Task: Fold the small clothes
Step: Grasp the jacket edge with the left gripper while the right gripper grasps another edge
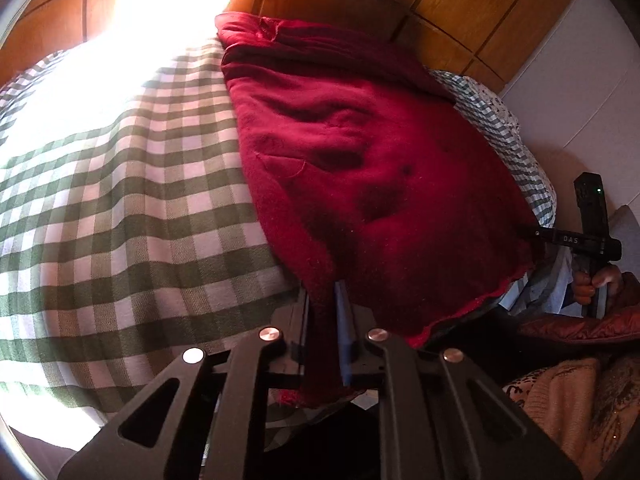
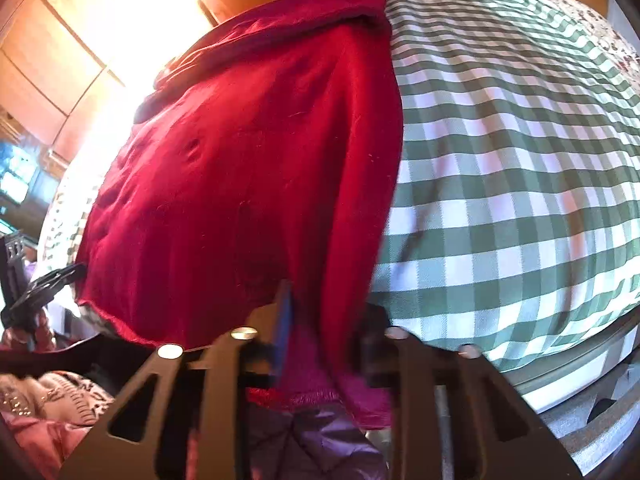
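Observation:
A dark red garment (image 1: 360,168) lies spread on the bed, its near hem hanging over the edge. My left gripper (image 1: 326,320) is shut on the hem's left corner; red cloth bunches between the fingers. In the right wrist view the same garment (image 2: 248,168) fills the left half. My right gripper (image 2: 320,320) is shut on the hem's other corner, cloth pinched beside the blue pad. The right gripper (image 1: 592,240), held in a hand, also shows at the garment's far corner in the left wrist view. The left gripper (image 2: 40,284) shows at the left edge of the right wrist view.
The bed has a green and white checked cover (image 1: 120,200), also in the right wrist view (image 2: 520,160). A wooden headboard and panels (image 1: 460,0) stand behind. A pile of other clothes (image 1: 568,400) lies below the bed edge, also in the right wrist view (image 2: 48,408).

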Tool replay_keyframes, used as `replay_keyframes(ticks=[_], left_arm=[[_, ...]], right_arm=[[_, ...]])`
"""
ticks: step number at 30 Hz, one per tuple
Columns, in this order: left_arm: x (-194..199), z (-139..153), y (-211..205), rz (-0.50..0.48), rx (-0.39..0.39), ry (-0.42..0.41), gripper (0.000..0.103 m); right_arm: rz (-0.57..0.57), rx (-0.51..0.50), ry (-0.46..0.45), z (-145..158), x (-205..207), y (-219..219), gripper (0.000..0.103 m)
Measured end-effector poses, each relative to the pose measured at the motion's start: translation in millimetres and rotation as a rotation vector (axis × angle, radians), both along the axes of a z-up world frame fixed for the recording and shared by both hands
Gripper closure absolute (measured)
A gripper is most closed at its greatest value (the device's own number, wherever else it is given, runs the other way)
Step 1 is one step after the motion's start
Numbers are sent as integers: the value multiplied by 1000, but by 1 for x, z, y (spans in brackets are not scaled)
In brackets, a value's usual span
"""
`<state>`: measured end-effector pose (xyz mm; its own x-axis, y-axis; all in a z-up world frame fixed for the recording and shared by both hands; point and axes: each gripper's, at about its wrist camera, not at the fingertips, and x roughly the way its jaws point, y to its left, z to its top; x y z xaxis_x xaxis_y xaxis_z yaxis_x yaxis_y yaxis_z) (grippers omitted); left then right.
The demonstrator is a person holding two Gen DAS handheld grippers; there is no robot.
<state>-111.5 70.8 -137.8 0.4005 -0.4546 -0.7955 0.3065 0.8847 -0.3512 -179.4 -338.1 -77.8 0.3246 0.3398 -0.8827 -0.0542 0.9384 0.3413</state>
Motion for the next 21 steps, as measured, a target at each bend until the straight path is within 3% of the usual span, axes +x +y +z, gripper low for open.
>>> replay_keyframes(ticks=[6, 11, 18, 20, 21], left_arm=[[26, 37, 34, 40, -244, -38, 94], [68, 58, 49, 110, -390, -91, 96], [159, 73, 28, 225, -309, -97, 94], [178, 74, 27, 289, -276, -88, 84], [188, 74, 27, 322, -276, -78, 61]], right_arm=[[-26, 118, -115, 36, 20, -2, 91], [-86, 167, -202, 52, 69, -14, 93], [-167, 99, -218, 42, 154, -32, 94], [-174, 101, -226, 42, 167, -34, 89], [-183, 130, -220, 41, 177, -36, 80]])
